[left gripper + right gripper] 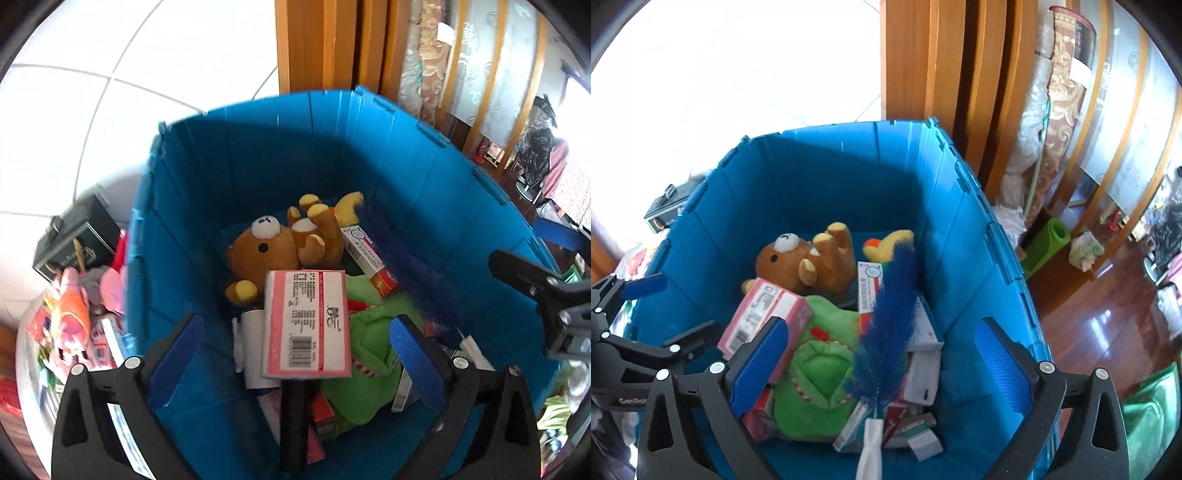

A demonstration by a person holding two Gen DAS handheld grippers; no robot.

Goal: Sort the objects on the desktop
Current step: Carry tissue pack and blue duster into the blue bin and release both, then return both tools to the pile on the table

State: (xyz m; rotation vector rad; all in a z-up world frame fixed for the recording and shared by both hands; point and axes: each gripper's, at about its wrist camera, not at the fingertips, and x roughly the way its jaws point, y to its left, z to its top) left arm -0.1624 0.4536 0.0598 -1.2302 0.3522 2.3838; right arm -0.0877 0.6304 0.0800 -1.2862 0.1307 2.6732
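Observation:
A blue crate [258,155] [820,173] holds the sorted things. In it lie a brown bear plush [273,247] [801,258], a green plush [369,362] [820,369], a pink box [306,325] [764,317], a toothpaste carton [369,258] and a blue feather [399,258] [890,314] with a white handle. My left gripper [299,354] [676,306] hangs open above the pink box, its pads clear of it. My right gripper [882,365] [535,251] is open over the feather, which rests on the pile untouched.
Toys and a black box [77,240] are heaped left of the crate on the white tiled floor. A wooden door frame [942,55] rises behind the crate. To the right are a rolled green mat [1049,247], a rolled carpet and dark wood flooring.

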